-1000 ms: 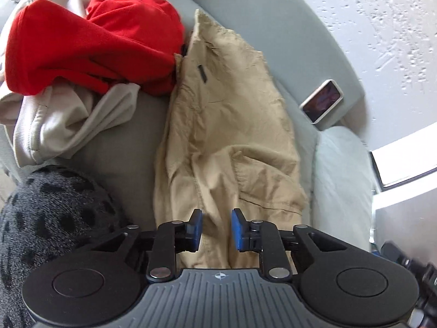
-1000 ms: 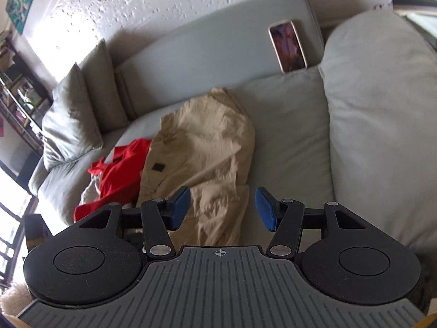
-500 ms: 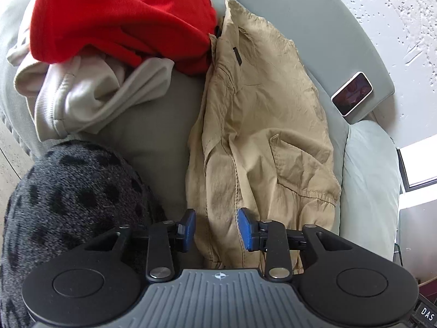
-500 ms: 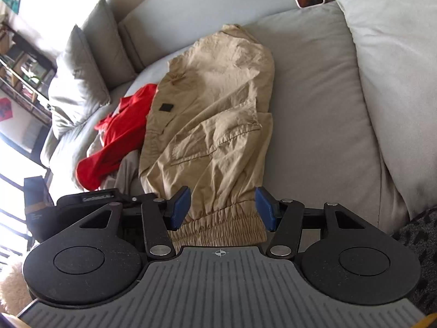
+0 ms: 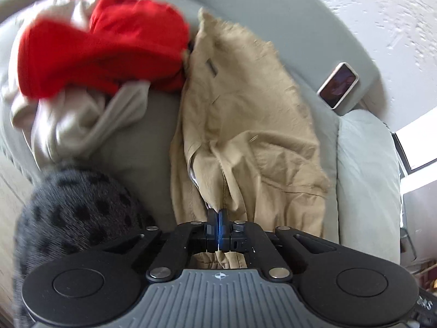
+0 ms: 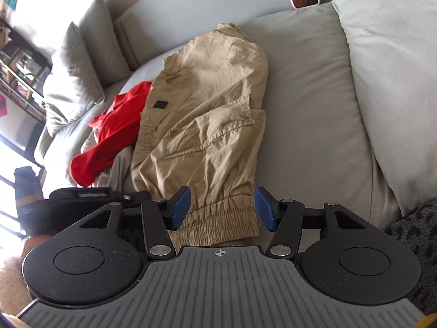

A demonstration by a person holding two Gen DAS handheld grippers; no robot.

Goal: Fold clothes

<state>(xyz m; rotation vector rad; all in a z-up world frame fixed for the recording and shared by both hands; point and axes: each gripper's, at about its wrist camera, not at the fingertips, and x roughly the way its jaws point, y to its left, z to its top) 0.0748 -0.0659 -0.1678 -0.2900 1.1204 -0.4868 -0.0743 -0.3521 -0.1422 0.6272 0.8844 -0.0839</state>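
Sofa [image 6: 314, 87], grey, carries all the clothes; no container in view. Tan trousers [image 6: 207, 114] lie on the seat cushion, long axis running from the near seat edge toward the backrest, elastic cuff [image 6: 218, 218] at the near end, waist end far. Red garment [image 5: 103, 46] heaped over a pale garment [image 5: 82, 120] just beside the trousers, touching their far end. Phone [image 5: 338, 84] propped against the backrest.

Left gripper [image 5: 218, 216]: jaws have just closed, pads together, pinching a fold of trouser fabric at the near end; cloth pulled up into a ridge.

Right gripper [image 6: 221, 209]: jaws about half open, straddling the cuff; whether the pads touch the cloth cannot be told.

Spotted grey fabric [image 5: 76, 207] sits near the left gripper.
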